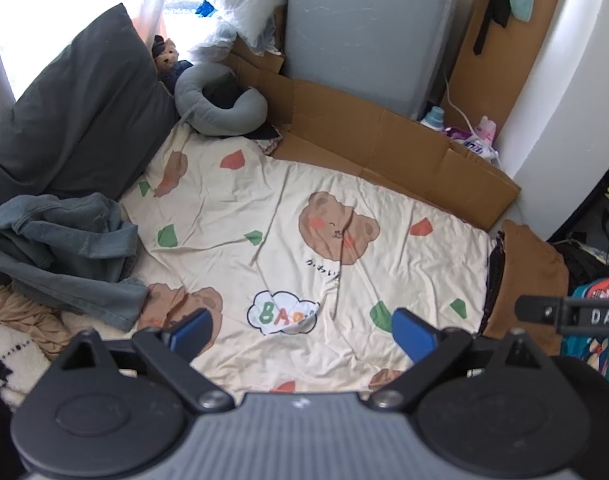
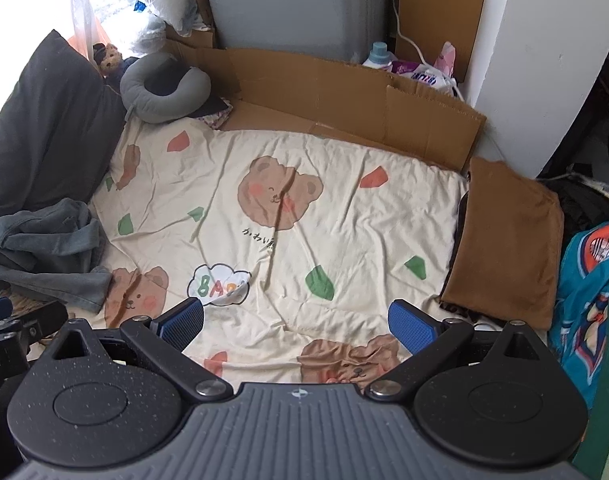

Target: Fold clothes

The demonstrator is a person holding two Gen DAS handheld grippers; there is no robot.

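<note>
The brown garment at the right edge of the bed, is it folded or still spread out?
Folded. The brown garment lies as a flat, neat rectangle with straight edges beside the bear-print sheet, unlike the crumpled grey garment opposite.

Crumpled garment (image 1: 64, 248) left on sheet (image 1: 264, 208); folded garment (image 2: 508, 240) right.

Two wrist fisheye views, each from behind its own tongs, tilted steeply down over a bed (image 1: 232, 200), close above the sheet, left view set left of right view, both sharing bear sheet (image 2: 344, 216), cardboard (image 2: 344, 88), grey pillow (image 1: 220, 104)
</note>
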